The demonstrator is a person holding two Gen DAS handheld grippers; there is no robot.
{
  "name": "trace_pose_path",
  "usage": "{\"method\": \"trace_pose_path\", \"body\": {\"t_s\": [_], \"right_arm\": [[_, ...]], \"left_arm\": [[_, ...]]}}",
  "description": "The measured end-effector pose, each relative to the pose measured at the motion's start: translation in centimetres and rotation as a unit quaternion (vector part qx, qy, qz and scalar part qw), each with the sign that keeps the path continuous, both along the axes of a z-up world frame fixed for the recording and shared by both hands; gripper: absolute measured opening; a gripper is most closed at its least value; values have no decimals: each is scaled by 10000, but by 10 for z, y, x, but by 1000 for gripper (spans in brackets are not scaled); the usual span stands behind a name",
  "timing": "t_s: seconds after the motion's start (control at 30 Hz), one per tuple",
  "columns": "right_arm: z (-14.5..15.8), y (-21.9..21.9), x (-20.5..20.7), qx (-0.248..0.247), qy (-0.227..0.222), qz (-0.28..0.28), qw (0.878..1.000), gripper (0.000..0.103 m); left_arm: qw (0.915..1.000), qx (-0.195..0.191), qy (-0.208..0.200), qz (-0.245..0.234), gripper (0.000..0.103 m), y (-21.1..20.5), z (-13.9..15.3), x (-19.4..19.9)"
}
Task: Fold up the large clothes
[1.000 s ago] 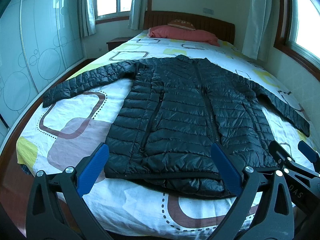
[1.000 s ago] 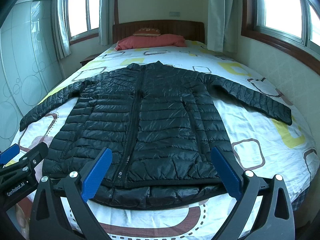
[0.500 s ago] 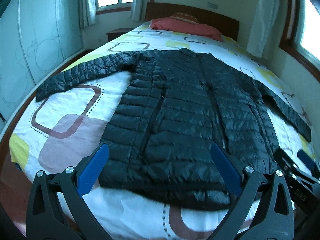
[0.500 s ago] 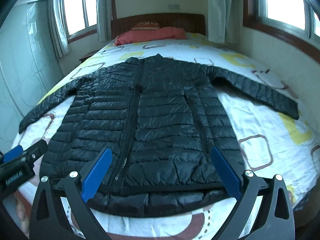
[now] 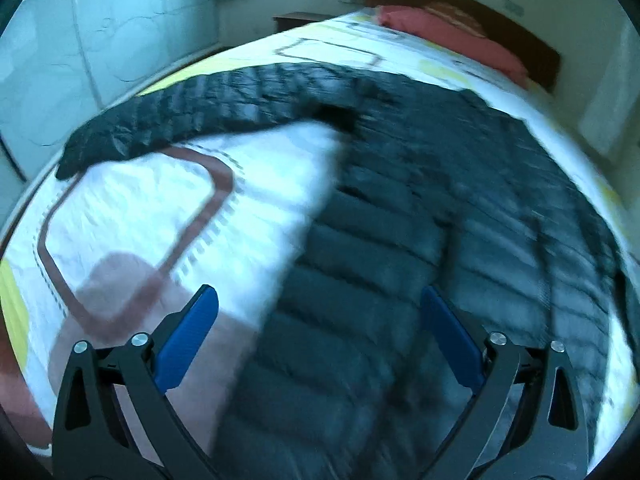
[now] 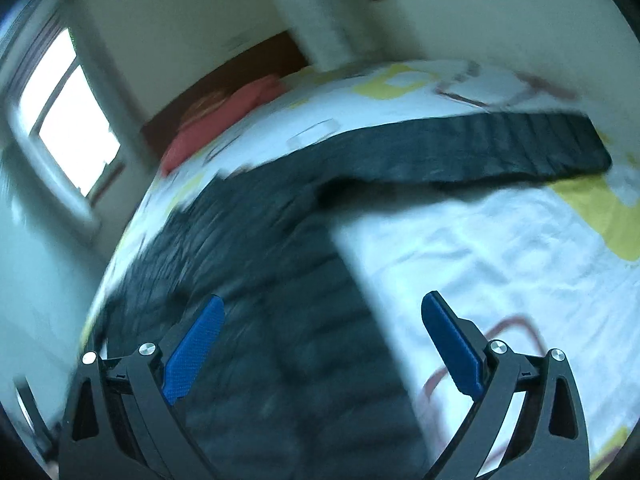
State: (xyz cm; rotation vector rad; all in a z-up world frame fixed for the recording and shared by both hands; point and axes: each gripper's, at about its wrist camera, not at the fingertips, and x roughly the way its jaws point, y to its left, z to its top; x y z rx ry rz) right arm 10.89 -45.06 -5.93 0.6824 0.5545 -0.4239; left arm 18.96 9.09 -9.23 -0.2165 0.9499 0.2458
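Observation:
A black quilted puffer jacket [image 5: 420,208] lies flat on the bed, front up, with both sleeves spread out. Its left sleeve [image 5: 192,120] reaches toward the bed's left edge; its right sleeve [image 6: 500,148] stretches across the sheet in the right wrist view. My left gripper [image 5: 318,312] hovers over the jacket's left side edge, jaws wide and closing a little, the pads pressing on nothing. My right gripper [image 6: 322,320] is open above the jacket's [image 6: 256,280] right side edge, tilted, with nothing held. Both views are blurred by motion.
The bed [image 5: 132,216] has a white sheet with brown and yellow shapes. A red pillow [image 5: 448,32] lies by the dark headboard. A glass wardrobe door [image 5: 100,28] stands left of the bed, a window [image 6: 68,112] on the far wall.
Both grippers have swept forward and lower from the hem over the jacket's sides, the left toward the left sleeve, the right rolling and swinging toward the right sleeve. The jacket has not moved.

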Motion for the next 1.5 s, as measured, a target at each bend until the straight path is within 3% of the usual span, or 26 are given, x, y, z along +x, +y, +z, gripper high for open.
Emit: {"method": "trace_pose_path", "body": {"t_s": [0.03, 0.07, 0.1, 0.13, 0.23, 0.3, 0.33, 0.37, 0.47, 0.63, 0.77, 0.87, 1.1, 1.23, 1.3, 1.5], "right_arm": [[-6, -22, 2, 107, -6, -207, 9997, 93], [-10, -39, 3, 154, 25, -363, 9992, 63], [-15, -51, 3, 210, 135, -499, 9984, 49], [-20, -67, 4, 348, 148, -628, 9973, 46], [-30, -97, 3, 653, -214, -748, 9948, 46], [-36, -112, -2, 874, -501, -885, 9910, 52], [-39, -117, -5, 977, -622, -985, 9884, 70], [-43, -126, -9, 1092, -822, -1125, 9842, 78], [-55, -147, -19, 1454, -1203, -1388, 9722, 78], [-72, -176, -22, 1806, -1413, -1713, 9582, 78], [-64, -188, -21, 1683, -1631, -1854, 9543, 78], [-66, -186, -25, 1887, -1914, -1840, 9454, 78], [-72, -201, -40, 1684, -2097, -1988, 9424, 78], [-75, -212, -57, 1957, -2500, -2192, 9226, 78], [-74, -207, -67, 1916, -2424, -2257, 9239, 78], [-80, -234, -86, 1844, -2619, -2803, 9049, 78]], "left_arm": [[9998, 100, 61, 138, 79, 8, -6, 10], [9995, 135, 153, 249, 72, 18, -12, 20], [9992, 94, 229, 313, 67, 24, -16, 26], [9986, -12, 306, 424, 67, 35, -21, 34], [9968, -114, 330, 715, 67, 57, -28, 47], [9960, -144, 265, 836, 71, 68, -28, 52], [9954, -212, 235, 906, 81, 73, -29, 54], [9947, -259, 210, 973, 84, 77, -29, 55], [9936, -337, 147, 1070, 86, 86, -30, 63], [9928, -398, 53, 1129, 91, 95, -34, 79], [9933, -365, -1, 1092, 92, 95, -36, 83], [9935, -366, -67, 1078, 92, 96, -39, 82], [9945, -179, -122, 1027, 93, 93, -44, 83], [9947, -203, -197, 986, 96, 94, -46, 83], [9946, -228, -237, 982, 96, 94, -47, 81], [9949, -161, -231, 973, 97, 94, -49, 81]]}}
